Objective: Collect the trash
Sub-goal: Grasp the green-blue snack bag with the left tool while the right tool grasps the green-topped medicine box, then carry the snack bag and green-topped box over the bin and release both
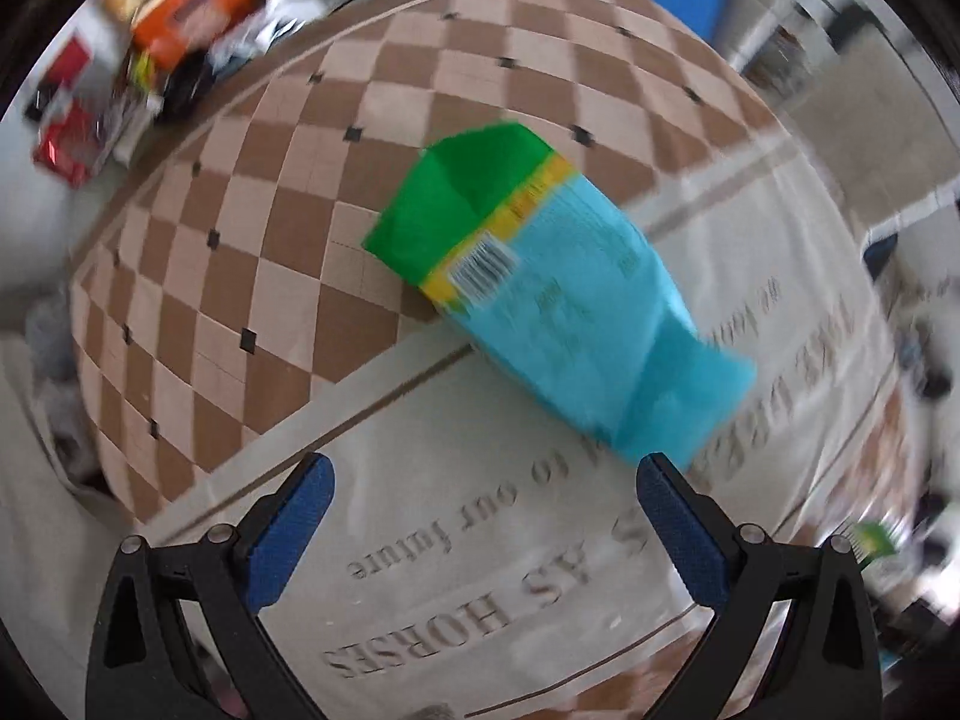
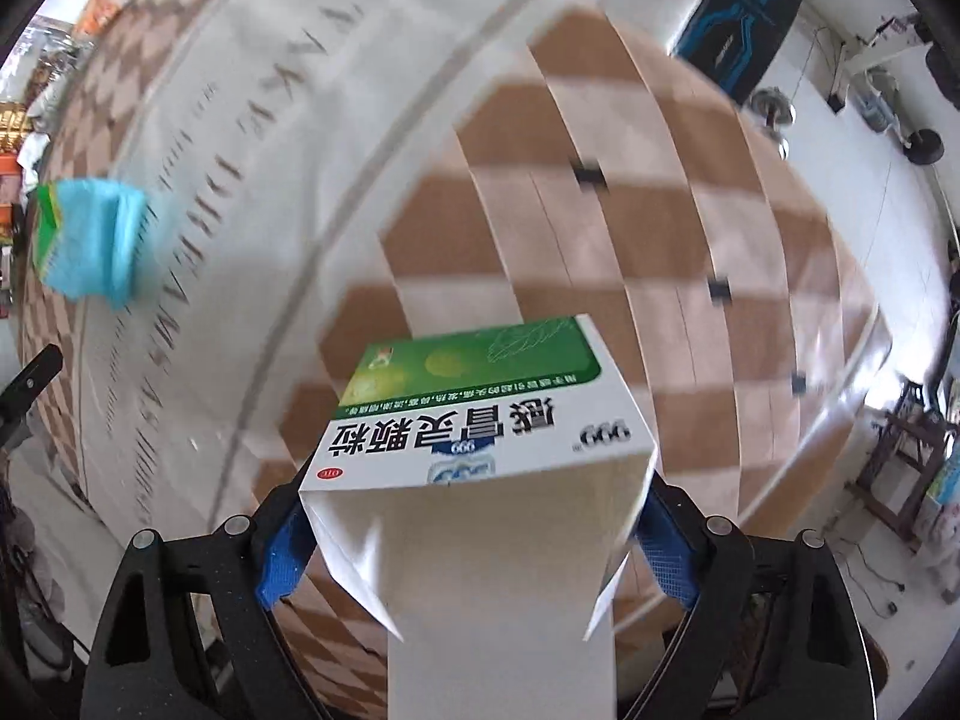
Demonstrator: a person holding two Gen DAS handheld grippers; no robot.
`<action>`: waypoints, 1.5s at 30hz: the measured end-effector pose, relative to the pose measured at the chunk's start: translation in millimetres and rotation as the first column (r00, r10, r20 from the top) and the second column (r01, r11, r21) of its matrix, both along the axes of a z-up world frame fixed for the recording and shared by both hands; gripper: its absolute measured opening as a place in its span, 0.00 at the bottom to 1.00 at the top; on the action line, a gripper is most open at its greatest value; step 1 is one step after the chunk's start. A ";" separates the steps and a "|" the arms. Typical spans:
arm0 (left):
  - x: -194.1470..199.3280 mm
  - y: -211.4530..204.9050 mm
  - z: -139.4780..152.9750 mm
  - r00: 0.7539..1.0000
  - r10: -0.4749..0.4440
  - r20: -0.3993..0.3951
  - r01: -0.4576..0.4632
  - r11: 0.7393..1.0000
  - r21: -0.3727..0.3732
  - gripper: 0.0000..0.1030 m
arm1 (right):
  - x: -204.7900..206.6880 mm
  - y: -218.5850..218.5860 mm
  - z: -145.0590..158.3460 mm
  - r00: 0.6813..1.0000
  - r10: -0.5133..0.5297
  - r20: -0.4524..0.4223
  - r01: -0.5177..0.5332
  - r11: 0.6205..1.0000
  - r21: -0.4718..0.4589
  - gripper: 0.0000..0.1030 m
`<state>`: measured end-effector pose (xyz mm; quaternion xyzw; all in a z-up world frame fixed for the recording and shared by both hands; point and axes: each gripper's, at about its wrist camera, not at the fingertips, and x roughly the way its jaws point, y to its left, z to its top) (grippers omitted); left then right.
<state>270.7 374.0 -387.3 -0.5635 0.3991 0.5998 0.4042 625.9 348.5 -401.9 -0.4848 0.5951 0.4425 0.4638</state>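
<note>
A light blue and green crumpled bag (image 1: 558, 300) lies on the checked tablecloth (image 1: 240, 210), across the edge of its white printed band. My left gripper (image 1: 486, 468) hangs open just short of it, its right blue pad (image 1: 678, 516) near the bag's blue end, with nothing between the fingers. In the right wrist view, a white and green medicine box (image 2: 480, 408) with an open flap sits between the blue pads, which press its two sides; my right gripper (image 2: 474, 510) is shut on it. The same bag (image 2: 90, 240) shows small at the far left.
Clutter lies beyond the cloth's far edge in the left wrist view: an orange box (image 1: 186, 12) and red packets (image 1: 66, 144). Past the table edge in the right wrist view are a dark box with blue lines (image 2: 744, 6) and a wooden stool (image 2: 900, 456).
</note>
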 end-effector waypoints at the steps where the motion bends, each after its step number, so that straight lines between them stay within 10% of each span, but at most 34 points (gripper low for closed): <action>1: -10.7 7.9 -2.4 0.998 0.057 0.036 -0.057 0.998 -0.006 1.00 | -4.8 8.5 0.6 1.000 -0.005 -0.004 0.005 1.000 0.007 0.89; 11: -42.9 70.9 -54.8 0.906 0.359 0.224 -0.332 0.931 -0.149 1.00 | -47.6 79.0 -31.5 1.000 -0.010 0.024 0.012 0.997 -0.080 0.91; 15: -38.0 83.0 -72.5 0.912 0.363 0.191 -0.332 0.927 -0.176 1.00 | -47.3 86.2 -32.9 1.000 -0.028 -0.006 0.027 0.997 -0.070 0.95; 23: -7.2 96.1 -66.7 1.000 0.023 0.016 -0.022 0.997 -0.072 0.86 | -51.2 89.8 -49.1 1.000 0.007 0.013 -0.006 0.994 -0.105 0.95; 29: 12.4 81.7 -51.4 0.981 -0.181 -0.064 0.181 0.983 -0.009 0.83 | -52.7 74.5 -42.8 0.999 0.021 0.030 -0.019 0.998 -0.063 0.90; 45: 36.8 6.8 45.9 0.935 -0.332 -0.127 0.354 0.907 0.228 0.83 | -56.3 33.2 21.1 0.999 -0.052 0.016 0.050 0.992 0.116 0.86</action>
